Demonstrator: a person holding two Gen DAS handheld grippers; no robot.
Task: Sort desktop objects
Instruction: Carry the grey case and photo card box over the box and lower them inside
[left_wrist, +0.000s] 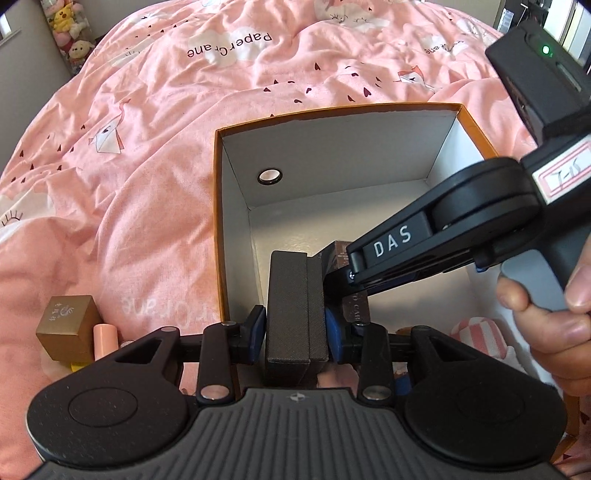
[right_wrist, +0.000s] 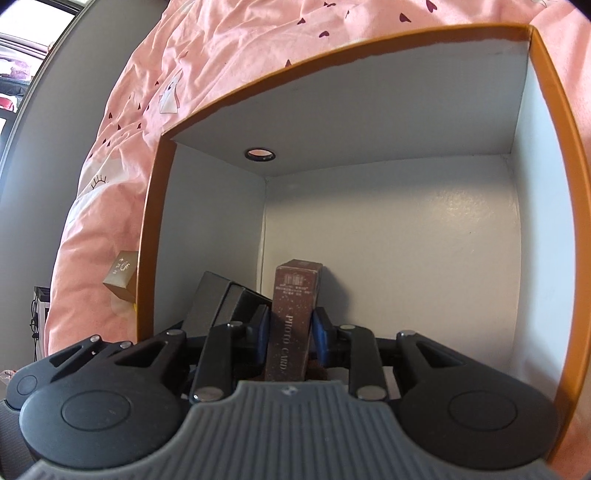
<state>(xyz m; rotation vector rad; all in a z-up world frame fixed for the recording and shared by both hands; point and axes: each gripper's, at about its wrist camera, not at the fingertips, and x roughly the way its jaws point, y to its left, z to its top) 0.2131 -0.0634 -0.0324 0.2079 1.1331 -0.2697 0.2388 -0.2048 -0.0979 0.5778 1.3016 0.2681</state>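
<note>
On pink bedding (left_wrist: 147, 147), left gripper (left_wrist: 295, 325) clamps black case (left_wrist: 291, 314), right gripper (right_wrist: 290, 332) brown box (right_wrist: 293, 314).

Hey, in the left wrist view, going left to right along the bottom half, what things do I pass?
Gold cube → pink cylinder → dark grey box in the left gripper → right gripper body → hand.

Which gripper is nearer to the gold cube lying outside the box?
Left. The left gripper, shut on a black case, sits just right of the gold cube; the right gripper is inside the orange box.
</note>
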